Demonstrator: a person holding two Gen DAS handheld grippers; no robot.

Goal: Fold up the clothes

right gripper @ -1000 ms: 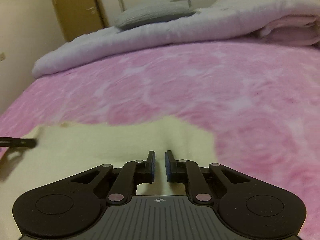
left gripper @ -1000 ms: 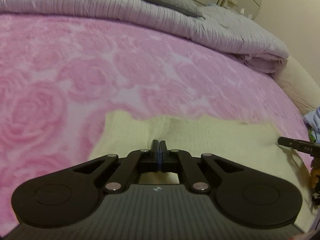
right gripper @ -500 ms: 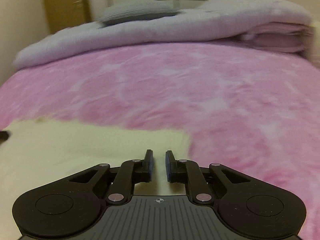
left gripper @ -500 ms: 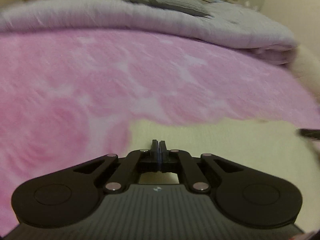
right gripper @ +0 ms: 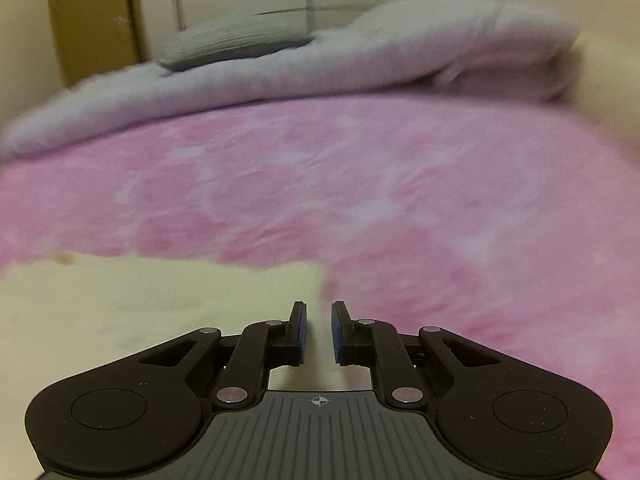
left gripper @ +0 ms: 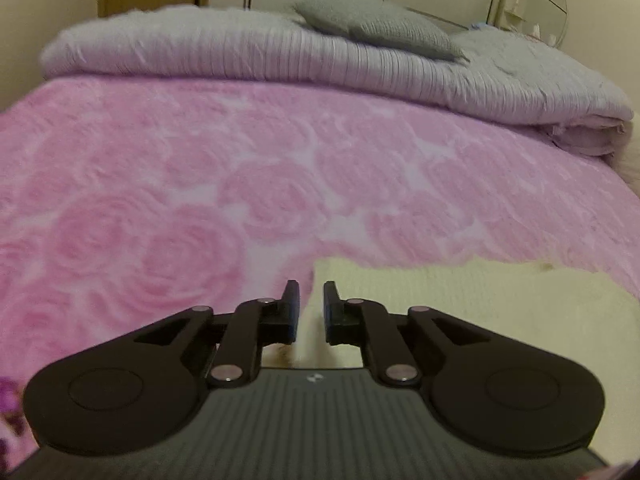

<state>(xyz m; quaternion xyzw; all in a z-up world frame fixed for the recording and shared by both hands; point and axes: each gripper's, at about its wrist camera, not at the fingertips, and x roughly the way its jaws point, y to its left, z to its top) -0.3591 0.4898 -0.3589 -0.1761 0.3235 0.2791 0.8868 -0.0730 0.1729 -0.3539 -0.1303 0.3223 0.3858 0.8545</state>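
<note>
Cream cloth (left gripper: 460,304) lies released: left fingers (left gripper: 291,308), pinched earlier, now spread; right fingers (right gripper: 298,332) remain spread.

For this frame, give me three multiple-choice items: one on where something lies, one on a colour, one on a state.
1. Where does the grey pillow lie?
A. on the folded quilt
B. on the yellow cloth
C. on the floor

2. What colour is the cloth by the fingers?
A. blue
B. pale yellow
C. red

3. How do the left gripper and right gripper stand?
A. both shut on the cloth
B. left shut, right open
C. both open, holding nothing

Answers: 1 A, the pillow rests on the quilt at the far end of the pink blanket. 2 B, both views show it pale yellow. 3 C, a gap shows between each pair of fingers.
</note>
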